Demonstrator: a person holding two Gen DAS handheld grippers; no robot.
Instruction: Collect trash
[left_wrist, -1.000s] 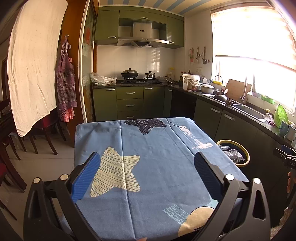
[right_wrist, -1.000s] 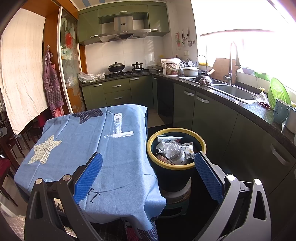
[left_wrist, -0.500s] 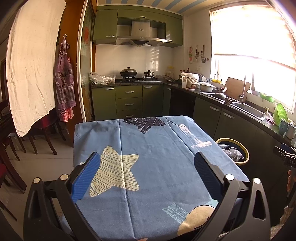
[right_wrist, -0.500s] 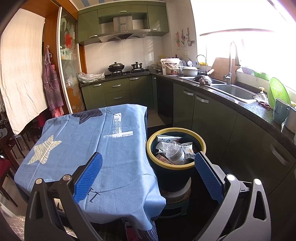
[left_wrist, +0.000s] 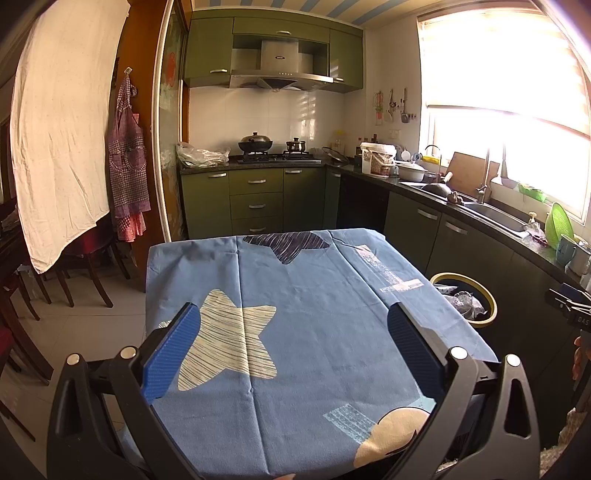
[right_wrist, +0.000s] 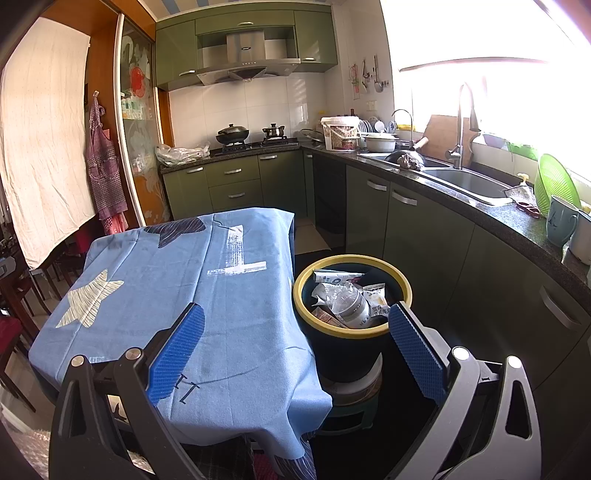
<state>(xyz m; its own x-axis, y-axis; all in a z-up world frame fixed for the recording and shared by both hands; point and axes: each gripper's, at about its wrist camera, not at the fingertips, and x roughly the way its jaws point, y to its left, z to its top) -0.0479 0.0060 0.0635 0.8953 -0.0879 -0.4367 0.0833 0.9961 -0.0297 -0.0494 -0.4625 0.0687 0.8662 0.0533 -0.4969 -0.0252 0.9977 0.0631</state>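
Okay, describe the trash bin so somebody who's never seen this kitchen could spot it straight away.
Find the table under the blue star-patterned cloth. Between it and the green counter cabinets stands the trash bin, raised on a small stand. It is the only dark round tub with a yellow rim, holding wrappers and a crushed plastic bottle.

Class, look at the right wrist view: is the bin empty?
No, the bin holds wrappers and a plastic bottle.
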